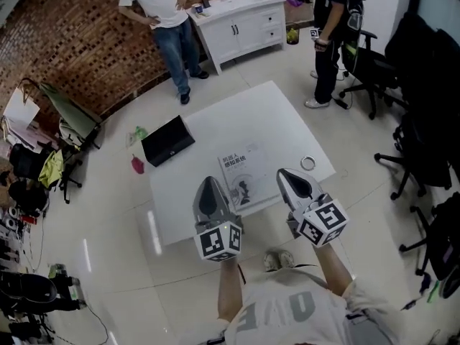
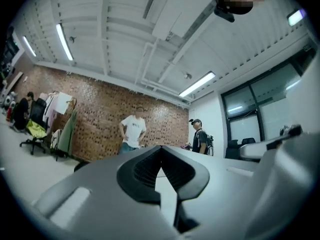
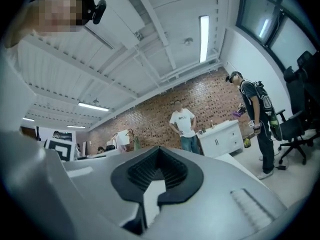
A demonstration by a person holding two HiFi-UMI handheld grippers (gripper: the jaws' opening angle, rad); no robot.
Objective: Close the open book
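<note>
White softcover book [image 1: 243, 172] with dark print on its cover lies flat near the middle of the square white table [image 1: 273, 113], towards the 6 o'clock edge; from the head view it looks closed already, its near corner hidden behind your left gripper [image 1: 209, 192].

Both grippers are held up off the table and carry nothing; the ribbed black fingers of the left are pressed together, and those of the right gripper [image 1: 295, 183] meet at their tips too.

The likeliest trouble, as I judge it, is the cover: thin, smooth and probably springy, it could lift again if left unpressed; and if you come down with hard fingertips on that slick sheet over a glossy top, the book may skid towards 6 o'clock and off the edge.

A flat black rectangular case [image 1: 167, 141] sits at 10 o'clock of the book and a small pale ring [image 1: 307, 164] at 3 o'clock; both are well apart from it.
</note>
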